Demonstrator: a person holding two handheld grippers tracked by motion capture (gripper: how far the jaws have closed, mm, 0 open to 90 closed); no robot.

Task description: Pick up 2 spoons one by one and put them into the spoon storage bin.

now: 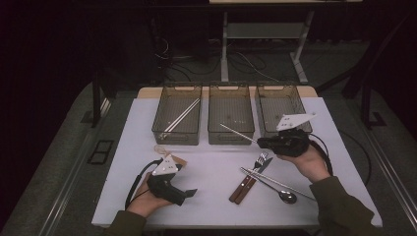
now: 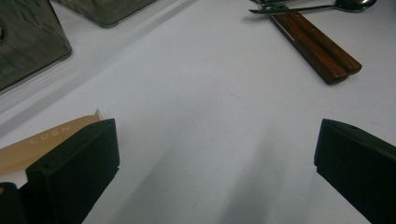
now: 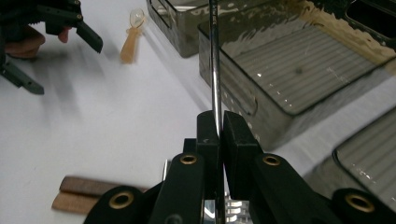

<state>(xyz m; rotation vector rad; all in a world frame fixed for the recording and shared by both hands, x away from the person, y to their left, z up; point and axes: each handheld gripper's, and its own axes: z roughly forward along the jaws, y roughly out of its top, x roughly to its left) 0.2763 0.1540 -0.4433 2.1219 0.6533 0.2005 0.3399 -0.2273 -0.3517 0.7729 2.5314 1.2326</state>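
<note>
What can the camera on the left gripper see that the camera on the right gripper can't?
The left gripper view alone shows its own two black jaws standing wide apart over the white table, a tan strip printed LUSN beside one jaw, and a shiny metal spoon.

The right gripper view alone shows the right gripper shut on a thin silver metal chopstick, a small clear plastic spoon, and the left gripper farther off.

Both show the two brown wooden handles lying side by side and the smoky clear plastic bins.
</note>
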